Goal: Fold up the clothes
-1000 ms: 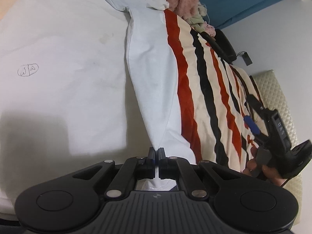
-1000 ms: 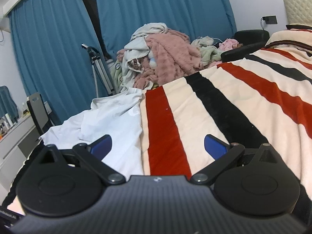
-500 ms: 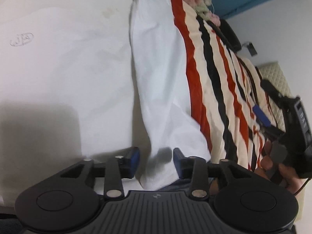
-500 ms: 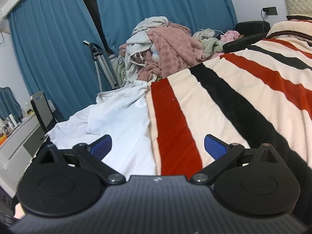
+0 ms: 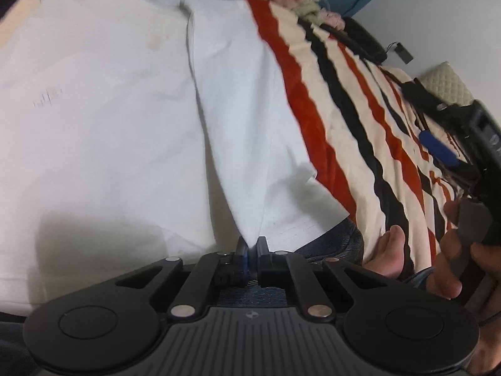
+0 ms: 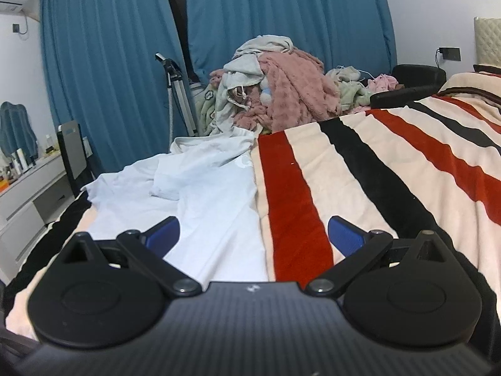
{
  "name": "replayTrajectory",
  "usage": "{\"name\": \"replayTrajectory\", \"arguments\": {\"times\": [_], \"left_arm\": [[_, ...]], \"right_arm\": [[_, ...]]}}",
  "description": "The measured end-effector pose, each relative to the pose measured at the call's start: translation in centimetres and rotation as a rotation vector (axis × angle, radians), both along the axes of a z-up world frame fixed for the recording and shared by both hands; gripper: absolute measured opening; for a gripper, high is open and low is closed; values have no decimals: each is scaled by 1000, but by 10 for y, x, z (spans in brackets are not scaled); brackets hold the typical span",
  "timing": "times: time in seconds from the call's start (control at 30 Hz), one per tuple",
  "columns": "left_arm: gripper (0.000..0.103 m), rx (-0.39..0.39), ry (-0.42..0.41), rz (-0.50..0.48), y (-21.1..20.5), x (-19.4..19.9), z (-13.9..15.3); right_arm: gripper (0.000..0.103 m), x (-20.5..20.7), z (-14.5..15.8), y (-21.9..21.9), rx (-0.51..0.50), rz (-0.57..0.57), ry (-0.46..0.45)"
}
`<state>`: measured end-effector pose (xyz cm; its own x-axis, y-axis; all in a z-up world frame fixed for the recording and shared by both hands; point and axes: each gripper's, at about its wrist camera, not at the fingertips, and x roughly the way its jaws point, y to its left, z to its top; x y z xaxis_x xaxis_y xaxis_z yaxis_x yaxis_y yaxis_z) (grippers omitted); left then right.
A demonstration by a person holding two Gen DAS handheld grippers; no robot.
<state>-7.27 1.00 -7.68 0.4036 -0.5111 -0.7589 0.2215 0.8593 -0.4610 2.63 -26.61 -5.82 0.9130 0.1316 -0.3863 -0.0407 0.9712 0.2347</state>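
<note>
Blue curtains (image 6: pixel 125 62) back a bed under a striped blanket (image 6: pixel 360 172), with a heap of clothes (image 6: pixel 275 84) piled at its far end. Spread flat on the blanket lies a white shirt (image 5: pixel 109 109), one side folded over toward the stripes. The left gripper (image 5: pixel 250 250) has just been closing, its fingers now pinching the shirt's folded edge at the near hem. The right gripper (image 6: pixel 253 232), held in a hand (image 5: pixel 454 260), hovers over the blanket just beside the shirt, fingers spread wide with nothing between them.
</note>
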Motion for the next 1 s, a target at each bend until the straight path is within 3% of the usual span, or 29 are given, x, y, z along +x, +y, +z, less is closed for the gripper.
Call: {"name": "replayTrajectory", "arguments": {"times": [0.07,0.13,0.27,0.33,0.47,0.53,0.67,0.8,1.0], "left_arm": [[16,17,-60,-2,-1,-11,14],[38,41,-118,-3,-11,-20,29],[61,138,-256,4,-13,-47,64],[82,152,-293,34,-10,-54,84],[85,179,-364,97,0,-69,124],[93,191,-395,130,7,-76,146],[94,178,-449,185,19,-88,188],[97,89,-443,229,27,-90,216],[97,151,-469,256,23,-86,239]], "right_arm": [[103,-7,5,4,7,15,-5],[103,-15,13,7,11,23,-20],[103,-36,36,13,20,23,-76],[103,-46,47,16,26,17,-93],[103,-59,67,20,26,21,-92],[103,-65,80,21,32,28,-94],[103,-79,106,26,43,49,-110],[103,-84,122,30,69,52,-85],[103,-88,136,43,39,70,-62]]}}
